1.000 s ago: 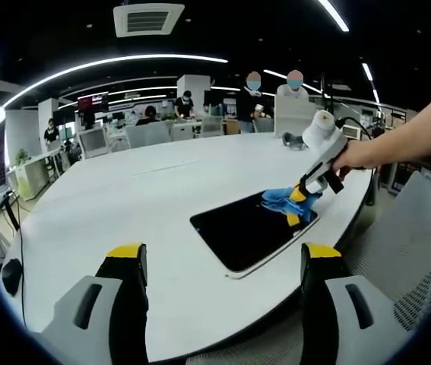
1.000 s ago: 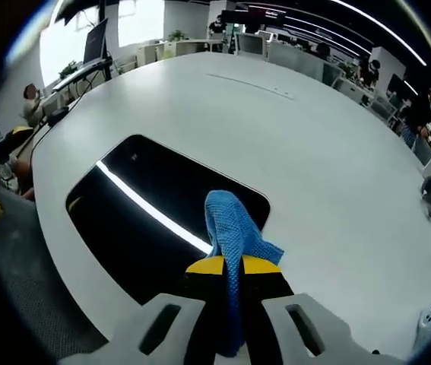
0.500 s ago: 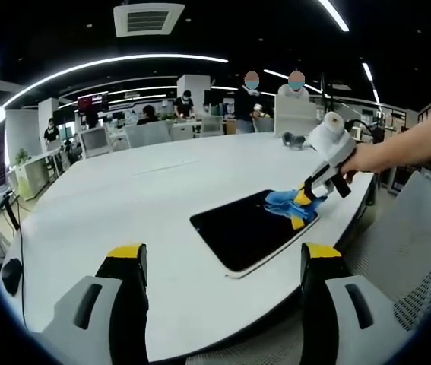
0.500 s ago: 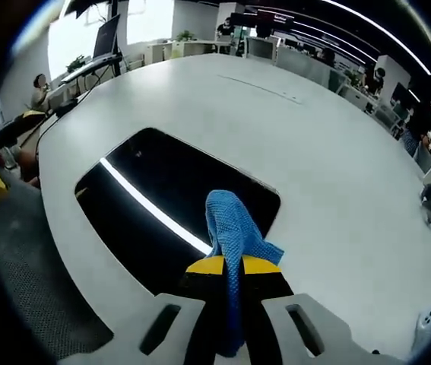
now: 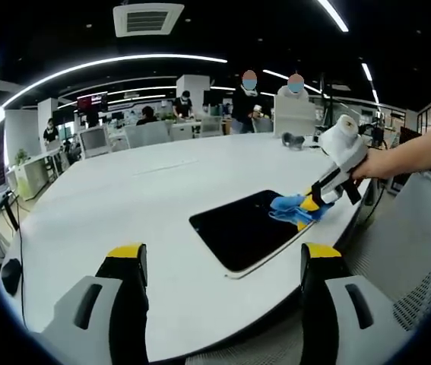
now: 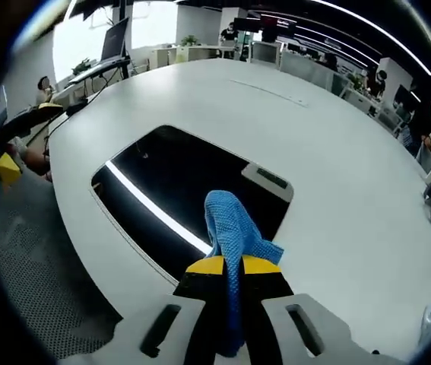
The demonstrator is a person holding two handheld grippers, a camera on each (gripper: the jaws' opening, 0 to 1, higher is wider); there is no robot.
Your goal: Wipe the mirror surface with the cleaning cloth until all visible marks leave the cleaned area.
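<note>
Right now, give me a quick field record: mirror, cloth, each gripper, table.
mirror: dark rectangular mirror lying flat near the table edge, reflecting a ceiling light strip
cloth: blue cleaning cloth pinched between the right jaws, at the mirror's corner
right gripper: right gripper shut on the cloth, held by a person's hand
left gripper: left gripper jaws apart, holding nothing, back from the mirror
table: white table

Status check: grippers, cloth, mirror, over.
Right gripper shut on blue cloth, at the mirror's near edge. Left gripper open, holding nothing, short of the mirror. Nothing else lying on the mirror.
</note>
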